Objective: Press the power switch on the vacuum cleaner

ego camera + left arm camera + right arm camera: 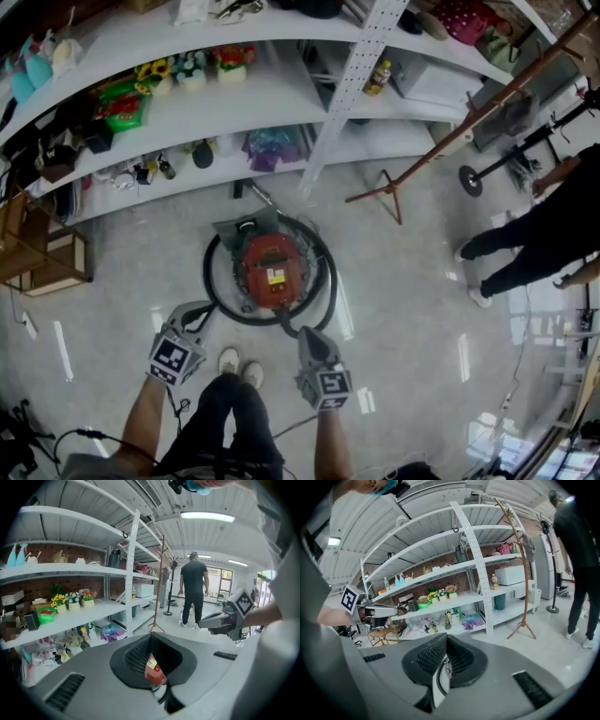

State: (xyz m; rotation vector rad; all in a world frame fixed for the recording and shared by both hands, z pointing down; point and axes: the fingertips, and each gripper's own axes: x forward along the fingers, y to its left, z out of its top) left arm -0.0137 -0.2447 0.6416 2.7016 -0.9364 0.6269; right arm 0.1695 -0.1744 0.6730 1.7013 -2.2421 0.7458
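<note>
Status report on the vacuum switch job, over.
Left gripper, right gripper shut, empty. Round red vacuum cleaner untouched on floor. Black hose coils round it.

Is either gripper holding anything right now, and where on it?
Nothing is held. The left hand-held gripper and right hand-held gripper are both shut and empty, clear of the vacuum.

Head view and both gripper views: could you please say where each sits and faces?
Head view: on the person's head, looking steeply down at the red vacuum cleaner; forearms, legs, shoes, left gripper and right gripper show.
Left gripper view: on the left gripper, facing the shelves; its shut jaws fill the foreground, right gripper at right.
Right gripper view: on the right gripper, facing the shelves; its shut jaws, left gripper at left.
Shared: all three show the shelves.
</note>
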